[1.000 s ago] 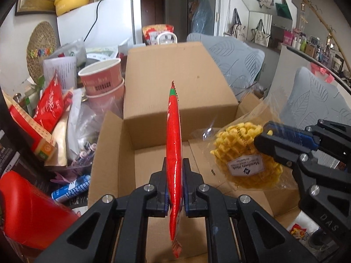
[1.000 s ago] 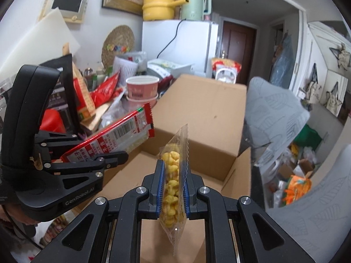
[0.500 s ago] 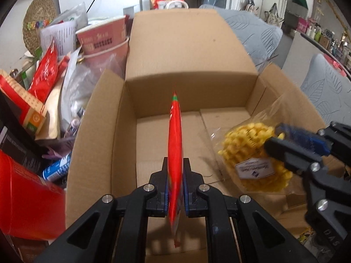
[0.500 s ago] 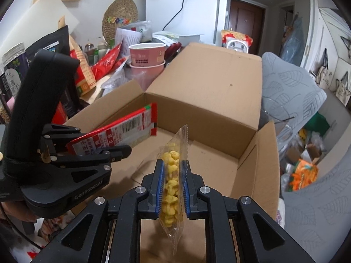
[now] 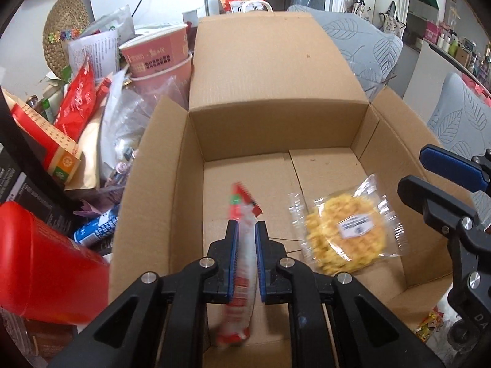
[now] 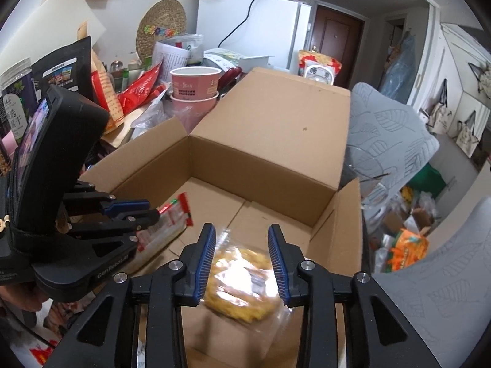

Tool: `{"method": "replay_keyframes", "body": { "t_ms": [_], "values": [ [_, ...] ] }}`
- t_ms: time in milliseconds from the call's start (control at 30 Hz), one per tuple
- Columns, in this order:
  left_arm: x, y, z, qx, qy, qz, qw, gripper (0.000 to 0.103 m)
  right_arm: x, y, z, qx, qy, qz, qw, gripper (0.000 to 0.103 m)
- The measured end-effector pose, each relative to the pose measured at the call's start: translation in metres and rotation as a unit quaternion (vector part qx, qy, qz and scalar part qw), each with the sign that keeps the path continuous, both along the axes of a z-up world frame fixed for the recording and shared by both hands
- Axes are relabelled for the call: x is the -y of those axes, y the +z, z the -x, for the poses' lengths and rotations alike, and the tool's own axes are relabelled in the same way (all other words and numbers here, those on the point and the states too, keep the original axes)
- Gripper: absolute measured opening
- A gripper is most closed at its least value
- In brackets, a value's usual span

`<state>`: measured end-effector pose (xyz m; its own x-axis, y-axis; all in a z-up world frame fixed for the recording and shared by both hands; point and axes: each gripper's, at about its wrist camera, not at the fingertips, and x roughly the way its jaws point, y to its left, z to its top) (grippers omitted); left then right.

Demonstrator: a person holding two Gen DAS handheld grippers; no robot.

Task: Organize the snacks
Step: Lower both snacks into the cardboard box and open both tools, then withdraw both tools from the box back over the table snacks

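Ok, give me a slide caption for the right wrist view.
Open right hand-held gripper just released a yellow snack bag into the cardboard box.

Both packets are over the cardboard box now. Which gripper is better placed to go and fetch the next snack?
The right gripper: its jaws have just been opening, and the yellow waffle packet lies loose in the cardboard box. The left gripper looks shut on the red packet, so it probably must release first.

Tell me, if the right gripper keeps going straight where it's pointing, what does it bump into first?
Probably the yellow waffle snack packet, lying loose just past the right gripper, whose jaws have just been opening. Under it is the cardboard box floor. Depth is hard to judge.
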<state>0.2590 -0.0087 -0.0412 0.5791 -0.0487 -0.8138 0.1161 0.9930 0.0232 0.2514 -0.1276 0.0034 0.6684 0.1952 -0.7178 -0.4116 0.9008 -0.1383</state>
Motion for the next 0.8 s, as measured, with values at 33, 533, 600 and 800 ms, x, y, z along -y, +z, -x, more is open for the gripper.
{"method": "replay_keyframes", "body": {
  "t_ms": [33, 533, 600, 800],
  "values": [
    [-0.001, 0.004, 0.003, 0.004, 0.001, 0.000, 1.0000, 0.011, 0.001, 0.003, 0.001, 0.003, -0.004, 0.000, 1.000, 0.035],
    [-0.001, 0.073, 0.040, 0.076, 0.007, -0.004, 0.9971, 0.040, 0.019, 0.059, 0.035, 0.053, -0.030, -0.020, 0.998, 0.042],
    [-0.002, 0.081, 0.047, 0.090, 0.006, 0.000, 0.9960, 0.092, 0.021, 0.066, 0.042, 0.062, -0.032, -0.023, 0.997, 0.042],
    [-0.005, 0.108, 0.077, 0.133, 0.005, -0.002, 0.9911, 0.103, 0.029, 0.083, 0.064, 0.082, -0.041, -0.027, 0.995, 0.042]
  ]
}}
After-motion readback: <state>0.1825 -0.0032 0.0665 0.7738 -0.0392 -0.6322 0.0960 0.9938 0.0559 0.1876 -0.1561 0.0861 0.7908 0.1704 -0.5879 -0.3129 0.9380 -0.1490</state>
